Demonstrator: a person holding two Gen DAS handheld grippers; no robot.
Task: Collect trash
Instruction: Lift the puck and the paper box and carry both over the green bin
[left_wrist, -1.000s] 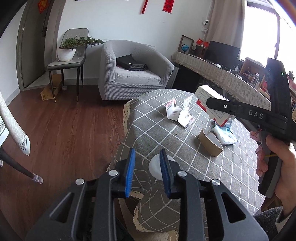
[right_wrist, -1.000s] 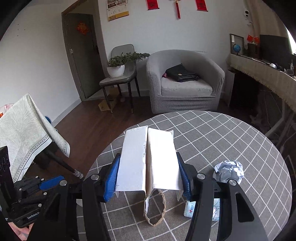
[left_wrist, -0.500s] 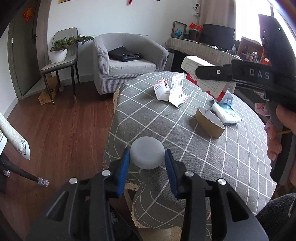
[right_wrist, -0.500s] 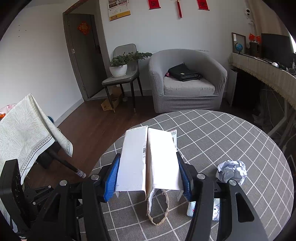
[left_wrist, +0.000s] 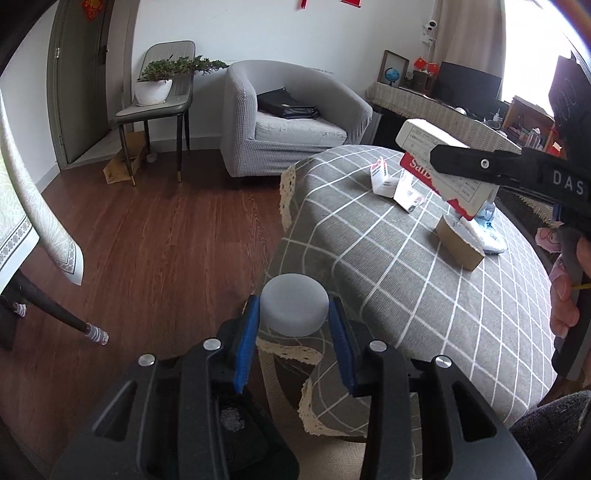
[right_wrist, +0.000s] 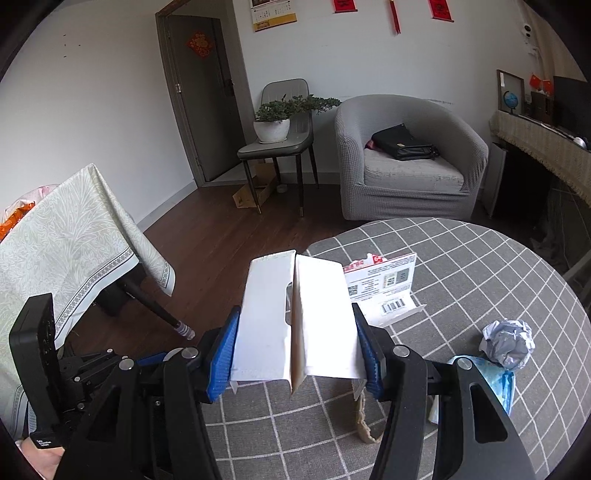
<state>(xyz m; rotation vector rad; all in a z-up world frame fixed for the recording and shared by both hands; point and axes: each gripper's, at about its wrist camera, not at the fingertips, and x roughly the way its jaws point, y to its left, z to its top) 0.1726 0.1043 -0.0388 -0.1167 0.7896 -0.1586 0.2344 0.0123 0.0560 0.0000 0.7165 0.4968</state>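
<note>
Left tongs (left_wrist: 293, 325) around frosted lid (left_wrist: 294, 309), pads touching; right tongs (right_wrist: 295, 354) clamped on white paper bag (right_wrist: 295, 317).

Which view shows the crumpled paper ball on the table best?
The right wrist view: the crumpled paper ball lies unobstructed on the checked tablecloth, right of the white bag clamped in the right gripper. In the left wrist view I cannot pick the ball out; the held bag covers that area.
</note>
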